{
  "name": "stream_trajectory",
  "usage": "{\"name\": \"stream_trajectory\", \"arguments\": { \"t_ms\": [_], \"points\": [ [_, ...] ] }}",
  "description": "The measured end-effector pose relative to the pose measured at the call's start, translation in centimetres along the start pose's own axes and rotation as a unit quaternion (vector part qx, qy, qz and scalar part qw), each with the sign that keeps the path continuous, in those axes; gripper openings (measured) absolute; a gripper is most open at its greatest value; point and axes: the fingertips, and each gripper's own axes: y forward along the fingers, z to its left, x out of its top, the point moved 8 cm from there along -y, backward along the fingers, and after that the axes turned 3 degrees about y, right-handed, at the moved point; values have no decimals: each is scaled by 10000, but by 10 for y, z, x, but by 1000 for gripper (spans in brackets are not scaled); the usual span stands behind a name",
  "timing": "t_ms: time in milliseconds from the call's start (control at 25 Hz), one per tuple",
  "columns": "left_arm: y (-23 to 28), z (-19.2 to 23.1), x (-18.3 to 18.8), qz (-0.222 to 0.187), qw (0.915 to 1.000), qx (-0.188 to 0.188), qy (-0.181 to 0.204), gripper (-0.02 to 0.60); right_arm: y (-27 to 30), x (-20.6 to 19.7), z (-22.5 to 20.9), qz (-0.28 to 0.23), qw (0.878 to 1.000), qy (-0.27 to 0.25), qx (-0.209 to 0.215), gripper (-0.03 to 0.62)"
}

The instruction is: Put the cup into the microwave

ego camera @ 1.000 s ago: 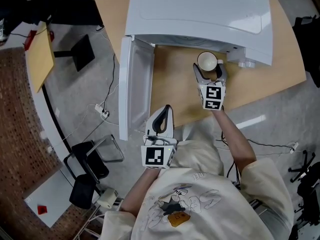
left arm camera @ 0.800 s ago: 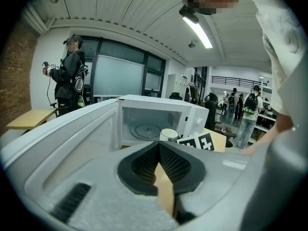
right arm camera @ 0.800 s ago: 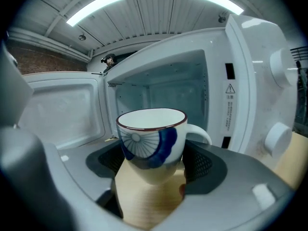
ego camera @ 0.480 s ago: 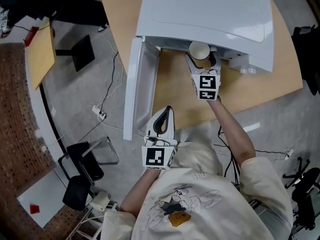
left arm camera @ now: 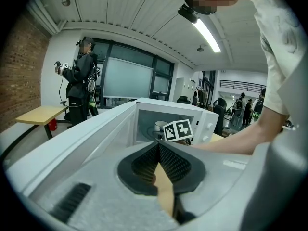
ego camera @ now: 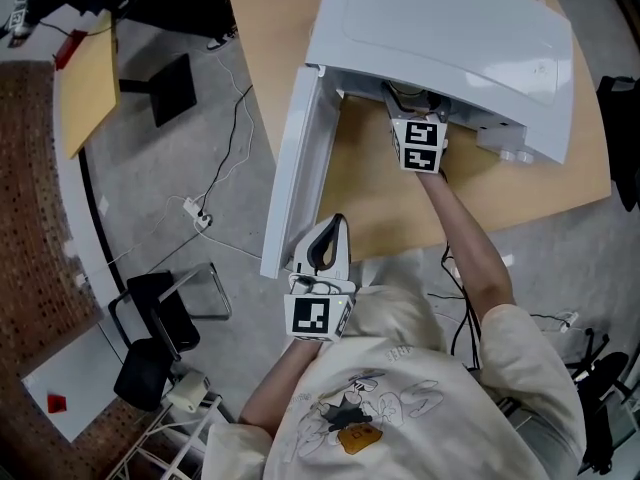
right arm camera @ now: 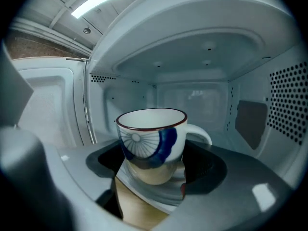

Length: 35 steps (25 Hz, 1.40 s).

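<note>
The white cup [right arm camera: 153, 141], with a blue fan pattern and a red rim, sits upright between my right gripper's [right arm camera: 153, 170] jaws, which are shut on its lower body, handle to the right. It hangs inside the cavity of the white microwave [ego camera: 440, 28]. In the head view my right gripper [ego camera: 410, 106] reaches under the microwave's top, which hides the cup. The left gripper view shows the cup [left arm camera: 160, 126] inside, behind the marker cube. My left gripper [ego camera: 325, 230] is shut and holds nothing, near the free end of the open door [ego camera: 300, 168].
The microwave stands on a wooden table [ego camera: 370, 198], its door swung open to the left. Cables and a power strip [ego camera: 200, 218] lie on the floor beside a black chair [ego camera: 160, 313]. A person [left arm camera: 79, 88] stands far off by a yellow table.
My right gripper has carried the cup up the picture and into the microwave cavity; the cup is now hidden under the top in the head view. The left gripper has barely moved.
</note>
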Motion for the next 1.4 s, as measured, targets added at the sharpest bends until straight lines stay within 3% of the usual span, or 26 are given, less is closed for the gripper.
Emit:
{"name": "stream_trajectory", "arguments": {
  "t_ms": [440,760,880,1240,1400],
  "points": [
    [6,4,-2,81,9997,-215,16,5,22,5,17,143,9998,119,45,385],
    [5,3,-1,45,9997,-234,-19,5,25,7,22,310,9992,-7,-238,407],
    [3,2,0,-11,9997,-230,-49,5,16,10,22,193,9996,33,-194,443],
    [8,-15,3,-196,9992,-330,-130,5,-26,6,11,256,9992,293,-119,449],
    [12,-23,10,-389,9984,-362,-197,5,-66,10,10,284,9982,516,144,404]
  ]
}}
